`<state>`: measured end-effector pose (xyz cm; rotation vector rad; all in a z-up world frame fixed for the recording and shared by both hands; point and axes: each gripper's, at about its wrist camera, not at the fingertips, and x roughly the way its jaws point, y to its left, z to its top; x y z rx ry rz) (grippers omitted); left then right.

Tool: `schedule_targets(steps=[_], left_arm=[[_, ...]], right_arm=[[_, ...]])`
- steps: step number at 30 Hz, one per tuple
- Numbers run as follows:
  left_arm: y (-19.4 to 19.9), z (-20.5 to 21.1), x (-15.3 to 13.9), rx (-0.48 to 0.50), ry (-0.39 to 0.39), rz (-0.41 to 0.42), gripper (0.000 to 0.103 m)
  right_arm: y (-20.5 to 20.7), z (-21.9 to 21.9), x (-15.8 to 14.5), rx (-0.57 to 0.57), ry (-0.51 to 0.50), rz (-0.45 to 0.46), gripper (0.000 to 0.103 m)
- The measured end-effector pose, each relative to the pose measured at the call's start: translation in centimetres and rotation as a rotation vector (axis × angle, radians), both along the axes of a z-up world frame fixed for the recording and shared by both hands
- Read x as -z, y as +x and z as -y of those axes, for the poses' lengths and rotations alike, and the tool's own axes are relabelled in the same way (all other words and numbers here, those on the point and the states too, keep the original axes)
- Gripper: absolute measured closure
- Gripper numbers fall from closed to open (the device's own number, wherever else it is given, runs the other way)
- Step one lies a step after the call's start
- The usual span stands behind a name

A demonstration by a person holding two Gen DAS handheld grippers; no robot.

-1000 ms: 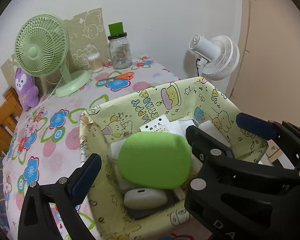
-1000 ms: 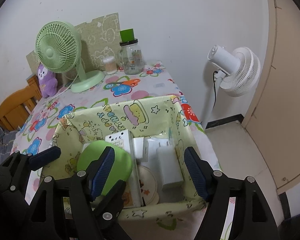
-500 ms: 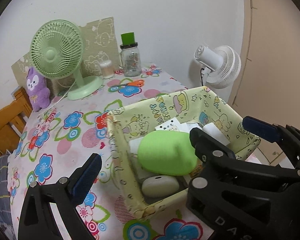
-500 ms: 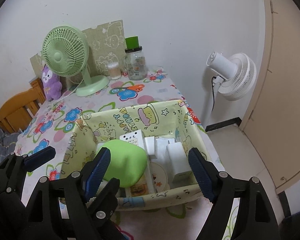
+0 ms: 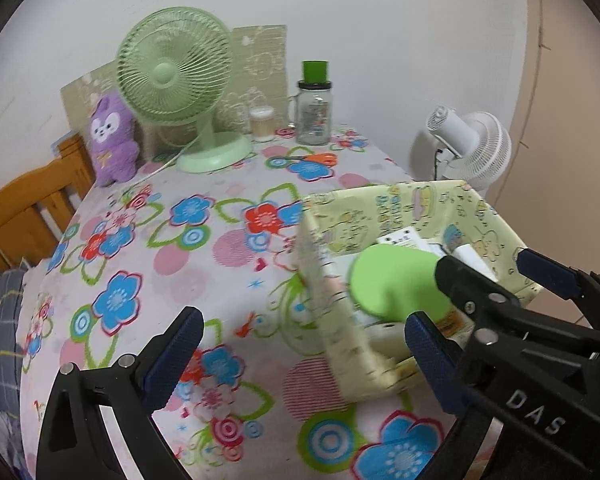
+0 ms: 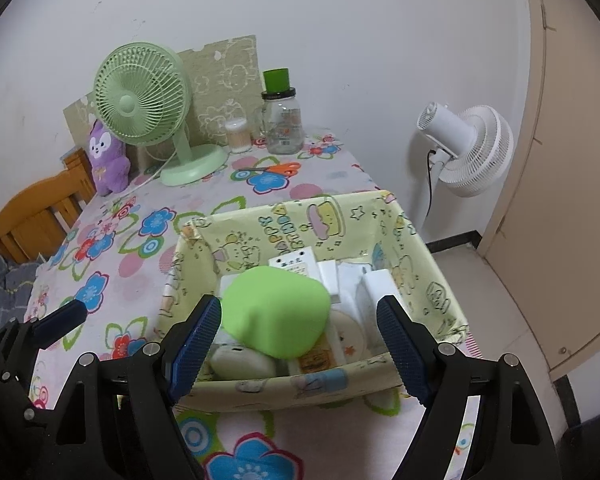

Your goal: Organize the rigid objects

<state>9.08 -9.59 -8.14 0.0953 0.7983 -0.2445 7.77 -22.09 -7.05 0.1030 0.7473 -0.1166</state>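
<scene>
A yellow cartoon-print storage box (image 6: 440, 284) (image 5: 332, 320) stands at the table's right front. It holds a rounded green case (image 6: 274, 310) (image 5: 392, 282), a white oval device (image 6: 242, 362), white boxes and chargers (image 6: 374, 288) and a labelled white box (image 6: 294, 265). My right gripper (image 6: 300, 354) is open and empty, just in front of the box. My left gripper (image 5: 300, 358) is open and empty over the tablecloth, left of the box. The right gripper's fingers (image 5: 548, 274) cross the left wrist view.
On the floral tablecloth (image 5: 172, 264) at the back stand a green desk fan (image 5: 176, 68), a purple plush (image 5: 112, 140), a glass jar with green lid (image 5: 314, 108), a cotton-swab cup (image 5: 262, 124) and orange scissors (image 6: 280, 168). A white floor fan (image 6: 468, 148) stands right; a wooden chair (image 6: 32, 216) left.
Both grippers have pulled back and up from the box. The left one has swung left, so the box now sits at the right of its view. Both stayed open.
</scene>
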Motion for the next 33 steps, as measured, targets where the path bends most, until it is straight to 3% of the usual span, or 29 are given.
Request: schedule_targets(steps=[12,33], left_arm=[[-1.3,-5.7,-0.8,-0.081,-0.001,0.026,0.001],[-5.5,-11.6,-5.4,-0.177,-0.023,0.138,0.0]], right_arm=[[-0.7,-4.3,-0.8,-0.061,-0.022,0.02,0.017],[-5.4,-7.5,-6.0,-0.076,-0.089,0.18,0.004]])
